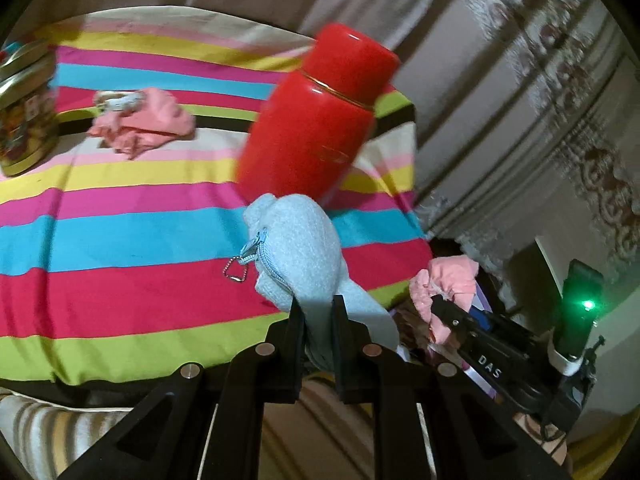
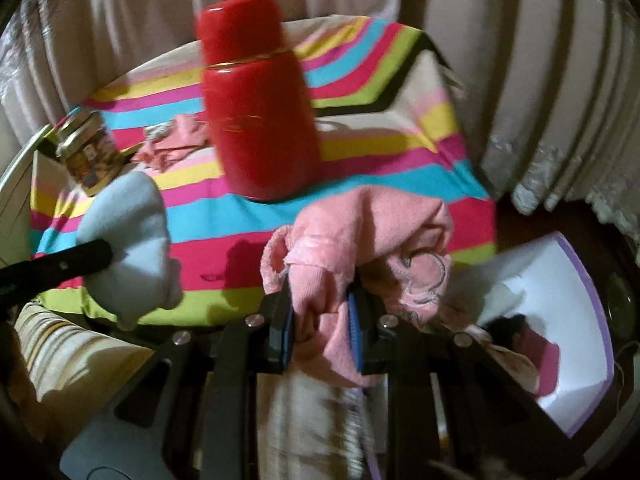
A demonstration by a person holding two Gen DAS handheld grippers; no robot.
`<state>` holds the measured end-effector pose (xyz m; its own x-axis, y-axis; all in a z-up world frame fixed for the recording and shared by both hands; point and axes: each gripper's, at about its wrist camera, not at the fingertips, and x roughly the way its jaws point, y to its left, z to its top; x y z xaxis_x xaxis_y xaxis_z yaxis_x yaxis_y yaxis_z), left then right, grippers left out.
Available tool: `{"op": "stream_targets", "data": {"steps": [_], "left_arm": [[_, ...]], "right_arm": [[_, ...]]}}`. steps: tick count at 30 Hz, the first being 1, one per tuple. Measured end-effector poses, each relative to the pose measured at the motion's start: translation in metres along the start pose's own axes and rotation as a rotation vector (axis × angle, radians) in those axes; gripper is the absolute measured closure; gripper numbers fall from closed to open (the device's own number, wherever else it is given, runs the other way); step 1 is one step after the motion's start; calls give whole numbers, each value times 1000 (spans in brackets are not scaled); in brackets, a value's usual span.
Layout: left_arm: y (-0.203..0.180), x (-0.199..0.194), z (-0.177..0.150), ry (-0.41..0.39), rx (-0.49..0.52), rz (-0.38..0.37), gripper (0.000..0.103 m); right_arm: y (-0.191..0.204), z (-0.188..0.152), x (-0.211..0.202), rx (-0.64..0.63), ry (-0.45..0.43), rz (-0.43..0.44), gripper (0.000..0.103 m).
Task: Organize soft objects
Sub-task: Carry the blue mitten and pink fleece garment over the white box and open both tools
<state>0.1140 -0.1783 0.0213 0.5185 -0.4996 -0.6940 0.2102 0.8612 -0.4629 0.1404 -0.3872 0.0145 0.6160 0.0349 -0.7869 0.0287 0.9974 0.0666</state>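
My left gripper [image 1: 317, 304] is shut on a light blue fleece zip pouch [image 1: 296, 248], held in the air above the striped cloth; the right wrist view shows the same pouch [image 2: 128, 240] at the left, pinched by the left gripper's black finger. My right gripper [image 2: 320, 300] is shut on a pink knitted garment [image 2: 368, 240] with an embroidered patch, lifted off the table. In the left wrist view that garment [image 1: 448, 280] hangs at the right in the right gripper [image 1: 440, 304]. A second pink cloth [image 1: 144, 120] lies crumpled on the far part of the table.
A tall red flask [image 1: 316, 120] stands on the striped tablecloth [image 1: 120, 240] just beyond both grippers. A glass jar with a metal lid [image 1: 24, 116] stands at the far left. A white box with a purple rim [image 2: 552, 320] lies low at the right. Curtains hang behind.
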Motion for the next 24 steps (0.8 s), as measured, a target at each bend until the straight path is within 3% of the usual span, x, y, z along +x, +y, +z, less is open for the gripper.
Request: {"op": "stream_targets", "data": {"steps": [19, 21, 24], "left_arm": [[-113, 43, -33, 135, 223, -128, 91], [-122, 44, -37, 143, 241, -168, 90], [-136, 45, -41, 153, 273, -223, 75]], "right_arm": [[-99, -30, -33, 114, -3, -203, 75], [-107, -30, -37, 124, -11, -222, 75], [-116, -32, -40, 144, -15, -244, 72]]}}
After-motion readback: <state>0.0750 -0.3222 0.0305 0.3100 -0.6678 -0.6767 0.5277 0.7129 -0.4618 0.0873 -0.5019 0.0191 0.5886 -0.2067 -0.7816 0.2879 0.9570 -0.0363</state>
